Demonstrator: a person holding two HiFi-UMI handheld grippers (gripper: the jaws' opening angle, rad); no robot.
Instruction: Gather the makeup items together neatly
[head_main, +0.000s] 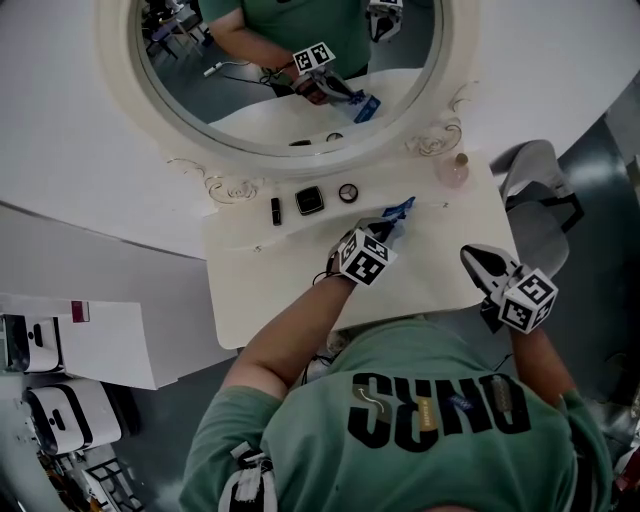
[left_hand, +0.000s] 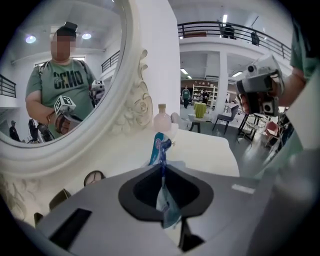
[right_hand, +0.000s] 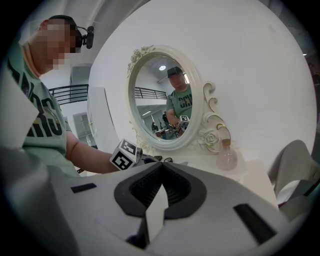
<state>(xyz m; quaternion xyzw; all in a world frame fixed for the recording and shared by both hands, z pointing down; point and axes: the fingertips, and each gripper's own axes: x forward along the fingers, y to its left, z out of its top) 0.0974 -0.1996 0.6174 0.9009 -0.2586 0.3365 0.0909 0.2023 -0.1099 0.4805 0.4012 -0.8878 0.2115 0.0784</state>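
My left gripper (head_main: 387, 229) (left_hand: 161, 168) is shut on a blue and white sachet (head_main: 401, 209) (left_hand: 160, 148), whose top sticks up past the jaws over the cream vanity table (head_main: 270, 290). Along the mirror's foot lie a black lipstick (head_main: 275, 210), a square compact (head_main: 309, 200) (left_hand: 60, 199) and a round compact (head_main: 348, 193) (left_hand: 93, 177). A pink round bottle (head_main: 452, 170) (left_hand: 161, 118) (right_hand: 226, 159) stands at the back right. My right gripper (head_main: 472, 257) (right_hand: 161, 166) hovers at the table's right edge, its jaws together with nothing in them.
A large oval mirror (head_main: 290, 70) in an ornate white frame backs the table. A grey chair (head_main: 535, 190) stands just right of the table. White furniture (head_main: 100, 345) and a shelf with devices (head_main: 55, 415) sit on the floor to the left.
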